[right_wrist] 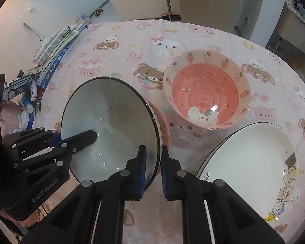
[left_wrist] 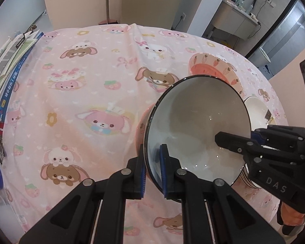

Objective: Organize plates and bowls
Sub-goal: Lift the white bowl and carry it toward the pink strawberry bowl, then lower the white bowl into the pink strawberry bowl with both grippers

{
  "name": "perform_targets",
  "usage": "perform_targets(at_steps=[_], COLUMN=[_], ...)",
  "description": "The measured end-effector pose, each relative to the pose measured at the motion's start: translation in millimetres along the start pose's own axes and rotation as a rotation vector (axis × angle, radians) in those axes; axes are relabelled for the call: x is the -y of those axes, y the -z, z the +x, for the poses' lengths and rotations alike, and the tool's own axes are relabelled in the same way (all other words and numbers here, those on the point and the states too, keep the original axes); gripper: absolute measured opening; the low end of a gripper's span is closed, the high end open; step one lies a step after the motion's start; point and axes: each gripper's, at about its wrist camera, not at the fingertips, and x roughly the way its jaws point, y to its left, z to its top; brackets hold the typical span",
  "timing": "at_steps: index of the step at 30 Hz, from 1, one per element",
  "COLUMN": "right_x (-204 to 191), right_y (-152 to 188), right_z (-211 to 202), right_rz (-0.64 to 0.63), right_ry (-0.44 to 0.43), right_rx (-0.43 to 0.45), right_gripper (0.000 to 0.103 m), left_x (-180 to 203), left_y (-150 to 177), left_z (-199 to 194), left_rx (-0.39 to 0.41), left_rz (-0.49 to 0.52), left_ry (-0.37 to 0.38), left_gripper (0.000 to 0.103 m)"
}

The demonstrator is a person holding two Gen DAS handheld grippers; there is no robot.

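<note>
A white bowl with a dark rim (left_wrist: 197,126) (right_wrist: 109,126) is held between both grippers, above a pink plate (right_wrist: 164,128) whose edge shows beside it. My left gripper (left_wrist: 153,162) is shut on the bowl's left rim. My right gripper (right_wrist: 153,162) is shut on its right rim, one finger inside and one outside. A pink strawberry bowl (right_wrist: 207,89) (left_wrist: 215,69) stands upright farther back. A white plate with cartoon animals (right_wrist: 248,154) (left_wrist: 256,109) lies to the right.
The table wears a pink cartoon-bunny cloth (left_wrist: 91,101) (right_wrist: 132,40). Books and small items (left_wrist: 12,65) (right_wrist: 55,46) are stacked along the table's left edge. A fridge and a counter stand beyond the table.
</note>
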Motion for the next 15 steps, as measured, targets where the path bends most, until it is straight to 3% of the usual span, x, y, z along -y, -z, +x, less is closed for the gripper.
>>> perform_targets(at_steps=[15], right_x=[-6.3], right_y=[3.5], right_z=[-4.7], right_rz=[-0.029], right_ry=[0.030], right_rx=[-0.043], right_gripper=[0.014], left_x=[7.3], left_y=[2.9], left_z=[-7.1], left_rx=[-0.016], left_rz=[0.043], left_ry=[-0.018], left_gripper=[0.010])
